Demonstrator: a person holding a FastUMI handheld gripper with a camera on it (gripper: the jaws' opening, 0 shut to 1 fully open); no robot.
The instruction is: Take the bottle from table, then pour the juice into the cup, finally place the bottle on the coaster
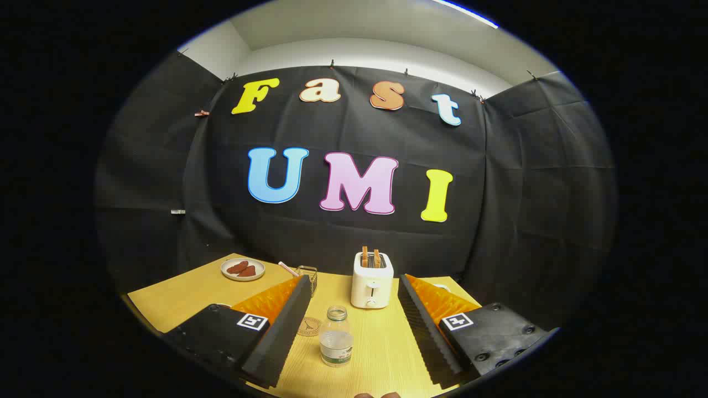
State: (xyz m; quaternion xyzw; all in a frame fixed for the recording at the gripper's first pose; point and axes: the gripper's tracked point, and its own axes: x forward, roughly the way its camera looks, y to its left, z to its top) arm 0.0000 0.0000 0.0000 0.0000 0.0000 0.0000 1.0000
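The claw [349, 326] stands wide, its two black ribbed fingers [282, 331] spread well apart with orange bodies behind them, and nothing is held between them. The small clear plastic bottle with no cap [336, 337] stands upright on the pale wooden tabletop [166, 301], inside the gap between the fingers, a little nearer the left finger than the right. Its long axis is vertical, its open mouth up, and a little clear liquid sits low in it. Neither finger touches it.

That is the relation the coming move turns on: the bottle lies straight ahead, already between the fingers, so the grasp probably needs only a slight shift to centre it, then a closing of the claw on the bottle's body. With the mouth open, a tilted or off-centre squeeze could tip it or spill.

Just left of the bottle, close to the left finger, a round brown patterned coaster [310, 326] lies flat on the tabletop. Beyond the bottle stands a white two-slot toaster with toast in it [372, 281]. Further left are a small wire basket [308, 275] and a white plate with reddish-brown pieces [243, 269]. A white rim [442, 287] shows behind the right finger; whether it is the cup cannot be told.
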